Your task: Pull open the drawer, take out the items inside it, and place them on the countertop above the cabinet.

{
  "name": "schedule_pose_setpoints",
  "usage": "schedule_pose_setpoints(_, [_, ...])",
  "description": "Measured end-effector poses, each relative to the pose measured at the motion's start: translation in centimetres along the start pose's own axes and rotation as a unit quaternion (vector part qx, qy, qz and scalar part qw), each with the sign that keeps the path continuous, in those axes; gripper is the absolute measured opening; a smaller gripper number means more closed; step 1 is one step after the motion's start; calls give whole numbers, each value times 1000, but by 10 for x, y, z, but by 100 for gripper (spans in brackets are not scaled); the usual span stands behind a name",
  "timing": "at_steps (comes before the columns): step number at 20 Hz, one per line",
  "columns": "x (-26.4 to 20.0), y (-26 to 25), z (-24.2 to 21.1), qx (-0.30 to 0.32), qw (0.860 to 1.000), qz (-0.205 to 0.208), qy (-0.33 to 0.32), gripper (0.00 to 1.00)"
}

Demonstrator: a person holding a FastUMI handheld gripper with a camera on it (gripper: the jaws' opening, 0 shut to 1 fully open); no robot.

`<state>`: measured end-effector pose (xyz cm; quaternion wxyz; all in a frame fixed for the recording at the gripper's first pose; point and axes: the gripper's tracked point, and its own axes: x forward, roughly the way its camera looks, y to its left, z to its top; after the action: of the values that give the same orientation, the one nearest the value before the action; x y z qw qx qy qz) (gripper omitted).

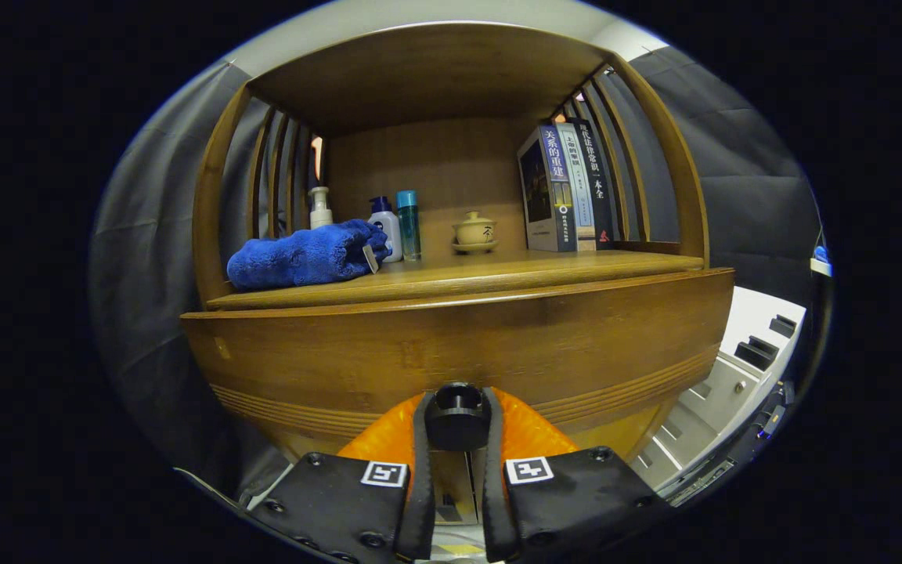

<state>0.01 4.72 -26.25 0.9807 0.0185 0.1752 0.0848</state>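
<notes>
**Gripper clamped on the drawer knob, shelf above has plenty on it**

So the gripper (457,427) has its two fingers pulled in close together, one on each side of the round dark knob (457,413) on the drawer (451,352), and both look pressed right against it. The gap between them is just the width of the knob. The knob sits low in the middle of the wide wooden drawer front, which has a few grooved lines running along its lower edge. Can't tell what's inside the drawer from this angle, since the front panel blocks it.

Just above the drawer is the worktop (498,270), a wooden surface inside an open cabinet with slatted sides.

Count of what's up there:
- one folded blue towel (306,254) on the left, near the front edge
- three bottles behind and beside the towel: a white pump bottle (319,207) far left, a white bottle with a blue cap (385,225), and a slim teal bottle (409,225) just right of it
- one small lidded cup (474,231) on a saucer, around the middle, towards the back
- three books (568,188) standing upright on the right, leaning against the slats

Off to the right, beyond the cabinet, there's some white furniture (725,384) with dark handles.
</notes>
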Motion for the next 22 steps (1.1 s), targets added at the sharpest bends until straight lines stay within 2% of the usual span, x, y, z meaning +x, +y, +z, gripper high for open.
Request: schedule_pose_setpoints(22, [-93,-1,-24,-10,1000,-11,3,33])
